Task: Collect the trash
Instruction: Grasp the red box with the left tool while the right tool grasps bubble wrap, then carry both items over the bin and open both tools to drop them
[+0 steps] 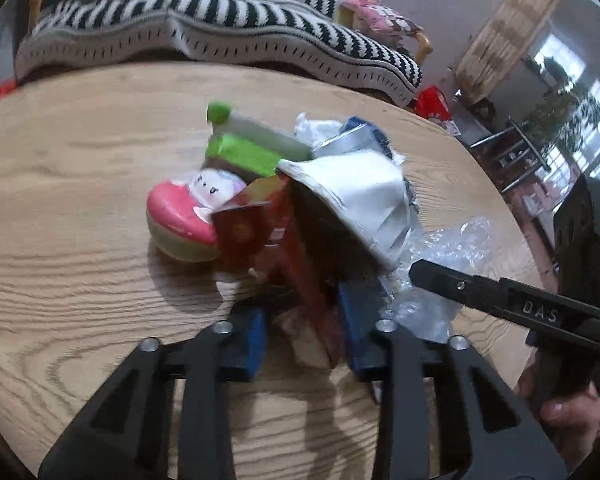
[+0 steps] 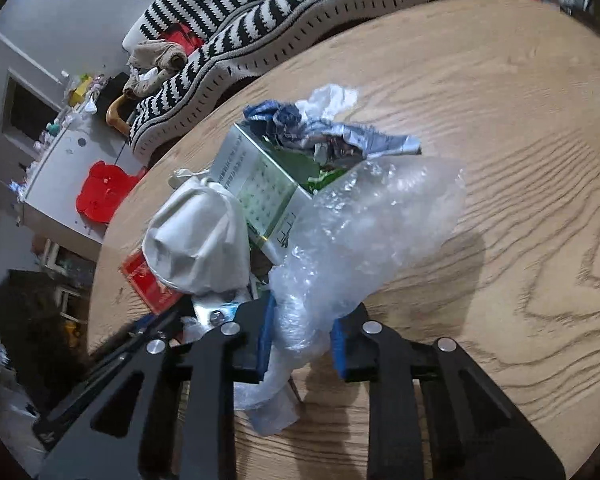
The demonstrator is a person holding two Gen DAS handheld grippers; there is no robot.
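Left hand-held gripper (image 1: 304, 340): blue pads closed narrow on the lower end of a red cardboard carton with a torn-open flap (image 1: 276, 248), gripped but not yet lifted clear of the round wood-grain tabletop (image 1: 80, 208). Right hand-held gripper (image 2: 300, 340): pads pinching the gathered neck of a clear crinkled bubble-wrap bag (image 2: 364, 220), its bulk resting on the wood.

Beyond the pads, one heap near the middle of the tabletop, well in from every edge: a white crumpled cloth pouch (image 2: 198, 236) draped over the red carton, a silver-green printed box (image 2: 260, 184), a crushed blue-and-silver foil wrapper (image 2: 324, 136), a green-capped pale bottle (image 1: 252, 128), and a pink-and-cream rounded toy-like case (image 1: 184, 220) touching the carton on the side toward the striped black-and-white blanket (image 1: 220, 20).

Judged progress: trash gathered into one pile, two pieces gripped; no bin or bag for disposal visible, so carrying away and clearing the rest seemingly left to do.
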